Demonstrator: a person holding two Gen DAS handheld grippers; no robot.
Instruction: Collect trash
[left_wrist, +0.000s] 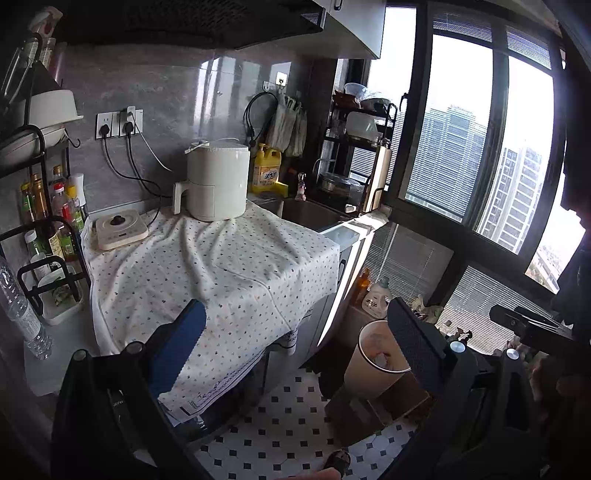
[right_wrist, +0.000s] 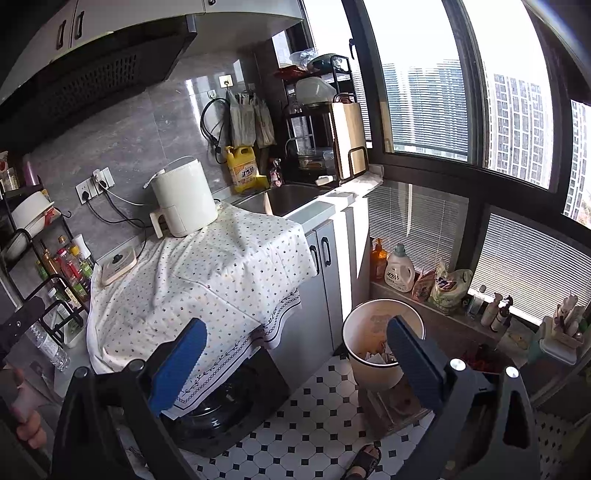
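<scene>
Both grippers, left (left_wrist: 295, 354) and right (right_wrist: 295, 363), wide open, empty; bin (right_wrist: 382, 341) scraps look light, crumply, so pinch edges.

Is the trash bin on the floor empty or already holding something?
Holding something. The right wrist view shows crumpled scraps low inside the trash bin, well below its rim; it stands upright, with no lid on it.

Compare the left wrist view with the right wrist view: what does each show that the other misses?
Only the left wrist view shows the other gripper entering from the right edge. Only the right wrist view shows the cabinet doors under the sink and the small bottles on the window ledge. Both share the trash bin, the spotted cloth, the white air fryer and the yellow detergent jug.
</scene>
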